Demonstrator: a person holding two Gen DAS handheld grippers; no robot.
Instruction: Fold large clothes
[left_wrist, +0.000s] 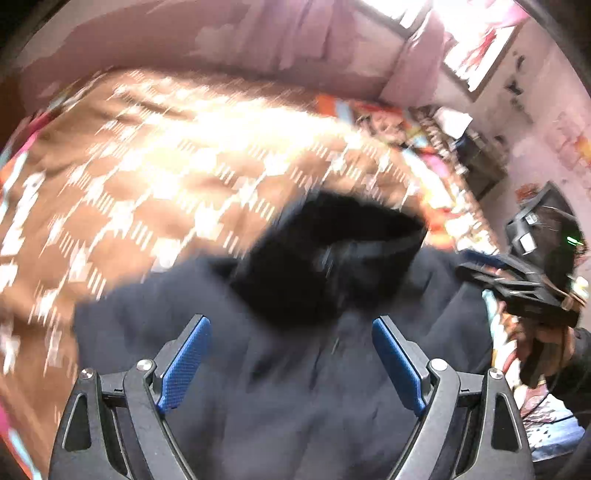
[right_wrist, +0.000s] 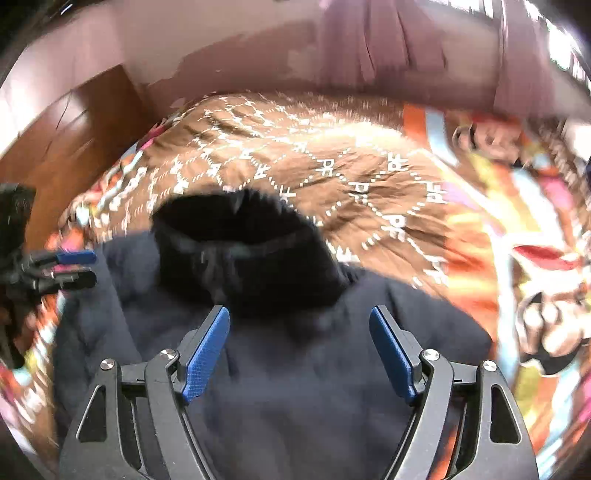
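A dark navy jacket (left_wrist: 280, 387) with a black furry hood (left_wrist: 325, 251) lies spread on a bed, blurred by motion. My left gripper (left_wrist: 291, 321) hovers over the jacket's upper chest, its blue pads wide apart with nothing between them. The right gripper (left_wrist: 465, 263) shows at the right edge of this view, held by a hand. In the right wrist view the jacket (right_wrist: 295, 398) and its hood (right_wrist: 243, 251) fill the middle. My right gripper (right_wrist: 299, 310) stands open above the cloth just below the hood, holding nothing. The left gripper (right_wrist: 85, 267) appears at the left edge.
The jacket rests on a brown blanket with a white lattice pattern (right_wrist: 332, 166) over a colourful cartoon bedsheet (right_wrist: 498, 240). A wooden cabinet (right_wrist: 66, 140) stands at the left. Pink walls, a curtain (left_wrist: 417, 62) and a cluttered shelf (left_wrist: 461, 147) lie beyond the bed.
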